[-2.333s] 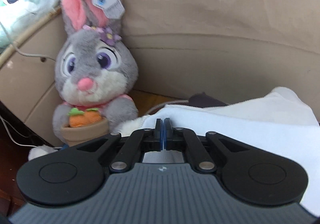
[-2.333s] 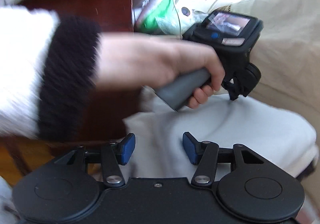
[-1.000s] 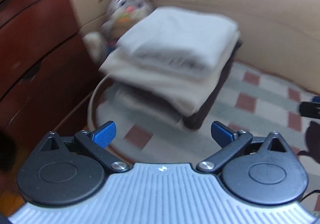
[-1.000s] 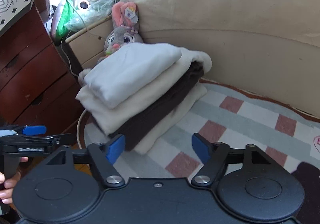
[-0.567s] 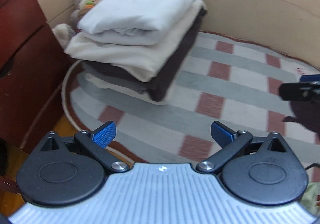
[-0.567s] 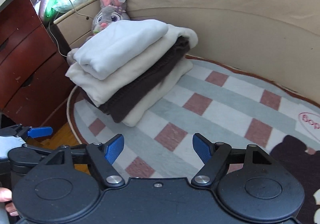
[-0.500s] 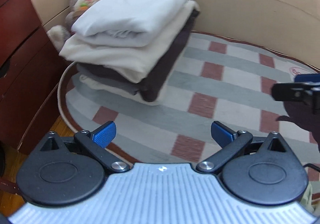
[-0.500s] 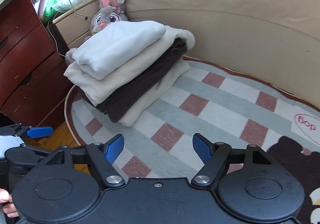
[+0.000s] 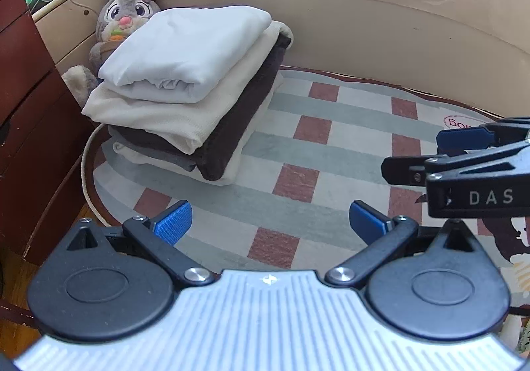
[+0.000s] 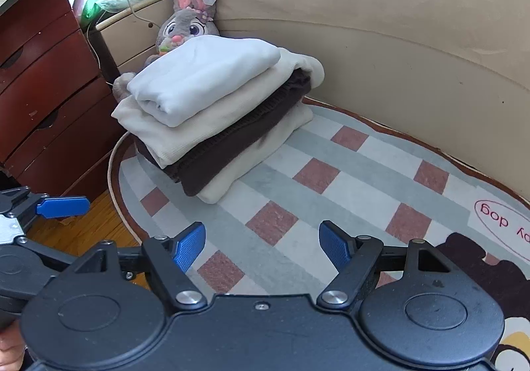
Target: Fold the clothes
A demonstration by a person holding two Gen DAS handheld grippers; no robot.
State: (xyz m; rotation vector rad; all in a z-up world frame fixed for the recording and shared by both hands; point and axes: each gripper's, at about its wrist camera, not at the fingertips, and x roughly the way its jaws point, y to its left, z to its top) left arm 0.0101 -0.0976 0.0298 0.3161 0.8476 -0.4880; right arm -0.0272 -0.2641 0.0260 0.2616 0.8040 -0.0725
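A stack of folded clothes [image 9: 188, 89] sits on the checked rug's far left; a pale blue-white garment [image 9: 188, 46] lies on top, over cream, dark brown and cream layers. The stack also shows in the right wrist view [image 10: 218, 106]. My left gripper [image 9: 268, 220] is open and empty, held above the rug well in front of the stack. My right gripper [image 10: 261, 243] is open and empty, also back from the stack. The right gripper shows at the right edge of the left wrist view [image 9: 463, 155]; the left gripper's blue fingertip [image 10: 63, 205] shows in the right wrist view.
A grey plush bunny [image 9: 127, 11] sits behind the stack against a beige bed side [image 9: 364, 29]. A dark red drawer chest [image 10: 43, 89] stands to the left. The checked rug [image 9: 331, 145] spreads to the right over a wooden floor [image 10: 89, 222].
Both grippers have pulled back from the stack. The left gripper, shut beside the white garment 2.3 s ago, is now open and empty. The stack has not moved.
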